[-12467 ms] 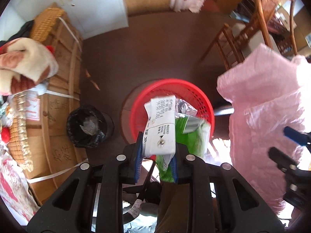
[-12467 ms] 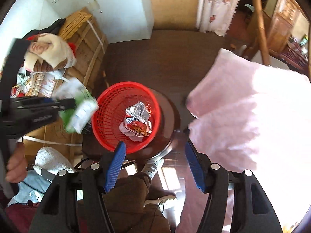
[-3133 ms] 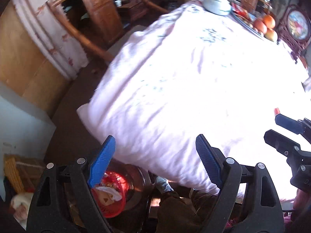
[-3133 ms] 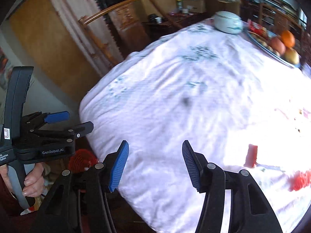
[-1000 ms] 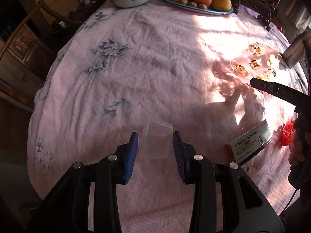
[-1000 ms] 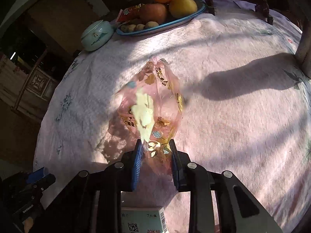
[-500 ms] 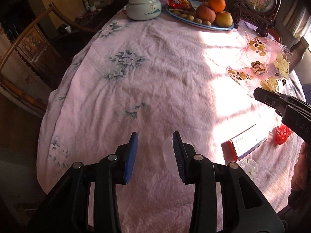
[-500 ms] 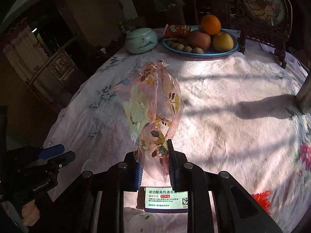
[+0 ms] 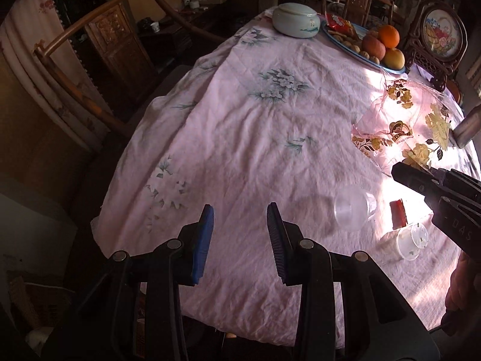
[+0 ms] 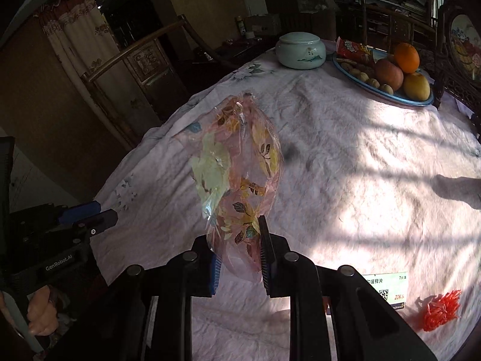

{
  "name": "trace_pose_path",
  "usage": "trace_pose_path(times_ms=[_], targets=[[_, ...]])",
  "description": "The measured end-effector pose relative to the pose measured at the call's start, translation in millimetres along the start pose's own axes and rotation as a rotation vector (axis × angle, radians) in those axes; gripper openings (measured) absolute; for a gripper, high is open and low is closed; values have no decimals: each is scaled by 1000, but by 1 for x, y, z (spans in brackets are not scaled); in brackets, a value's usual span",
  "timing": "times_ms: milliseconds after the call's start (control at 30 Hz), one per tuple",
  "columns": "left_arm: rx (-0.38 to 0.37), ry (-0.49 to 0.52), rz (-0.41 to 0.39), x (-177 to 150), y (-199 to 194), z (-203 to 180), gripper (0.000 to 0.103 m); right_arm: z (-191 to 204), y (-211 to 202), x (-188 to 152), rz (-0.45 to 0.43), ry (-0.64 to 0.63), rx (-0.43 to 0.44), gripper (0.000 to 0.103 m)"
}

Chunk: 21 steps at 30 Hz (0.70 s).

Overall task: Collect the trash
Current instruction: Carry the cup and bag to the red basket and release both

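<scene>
My right gripper (image 10: 239, 249) is shut on a pink flower-printed plastic bag (image 10: 240, 177) and holds it up above the pink tablecloth (image 10: 345, 156); the bag also shows in the left wrist view (image 9: 399, 126). My left gripper (image 9: 240, 228) is open and empty above the table's near edge. A clear plastic cup (image 9: 354, 212) lies on its side on the cloth to the right of it. A red-ended medicine box (image 9: 398, 213), a clear round lid (image 9: 412, 239) and a red shredded scrap (image 10: 440, 311) lie on the cloth.
A pale green lidded jar (image 9: 297, 24) and a blue fruit plate (image 9: 372, 45) stand at the far side. A framed ornament (image 9: 442, 34) stands at the far right. A wooden chair (image 9: 105, 48) stands left of the table. A metal cylinder (image 9: 467, 126) is at right.
The clear cup has left my left gripper and now lies on the cloth to its right. Both grippers have drawn back from the table; the right one still holds the bag.
</scene>
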State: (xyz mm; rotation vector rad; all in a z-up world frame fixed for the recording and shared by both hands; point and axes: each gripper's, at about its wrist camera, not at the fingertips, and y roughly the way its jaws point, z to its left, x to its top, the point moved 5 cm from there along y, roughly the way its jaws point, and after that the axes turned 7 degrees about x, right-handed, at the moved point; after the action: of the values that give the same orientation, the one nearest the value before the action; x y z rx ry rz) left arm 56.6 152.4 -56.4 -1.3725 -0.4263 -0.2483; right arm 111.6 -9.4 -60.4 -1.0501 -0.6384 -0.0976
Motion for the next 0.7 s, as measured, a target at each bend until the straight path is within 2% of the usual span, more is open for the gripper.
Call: trace_pose_path(times_ms=[367,700], targets=[[129,-264,48,-75,-19,118,37,132,49,-7,113,-246,164,22],[256,-575,121,-181,-42,221,37,269,86,-55,248,-541,323,22]])
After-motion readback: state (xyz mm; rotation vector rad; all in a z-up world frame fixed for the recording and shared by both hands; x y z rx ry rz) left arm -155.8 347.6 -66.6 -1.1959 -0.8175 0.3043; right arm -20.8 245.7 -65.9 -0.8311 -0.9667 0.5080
